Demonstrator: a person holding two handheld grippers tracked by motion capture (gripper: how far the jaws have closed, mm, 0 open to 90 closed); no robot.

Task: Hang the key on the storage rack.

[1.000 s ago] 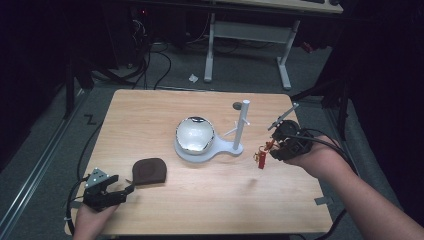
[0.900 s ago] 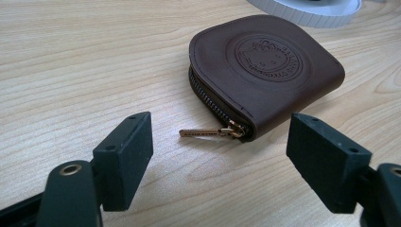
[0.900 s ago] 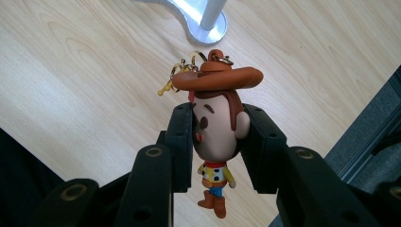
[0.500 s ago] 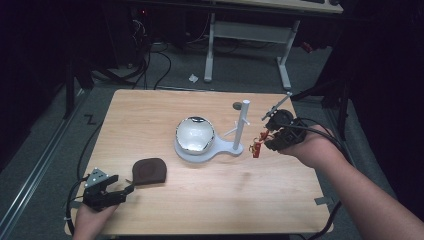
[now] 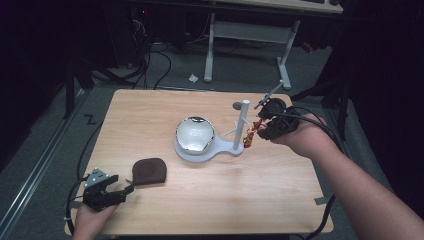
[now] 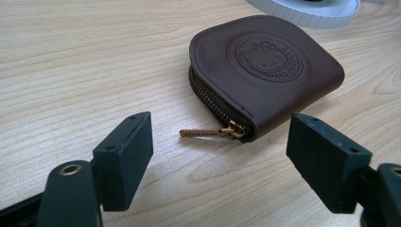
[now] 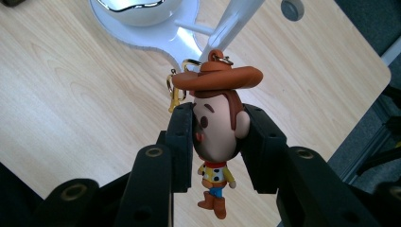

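- high view: one white stand (image 5: 235,145), one brown pouch (image 5: 148,170), one cowboy keychain (image 5: 251,134).
- right gripper (image 7: 218,142) pinches the keychain's head beside the stand's post; left gripper (image 6: 220,161) spread near the pouch.
- wooden table (image 5: 210,200), dark room.

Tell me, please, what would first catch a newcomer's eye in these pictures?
The cowboy keychain figure, clamped by its head in the right gripper beside the white stand at mid-table. Next, the brown zip pouch lying flat at the table's near left, just ahead of the open left gripper.
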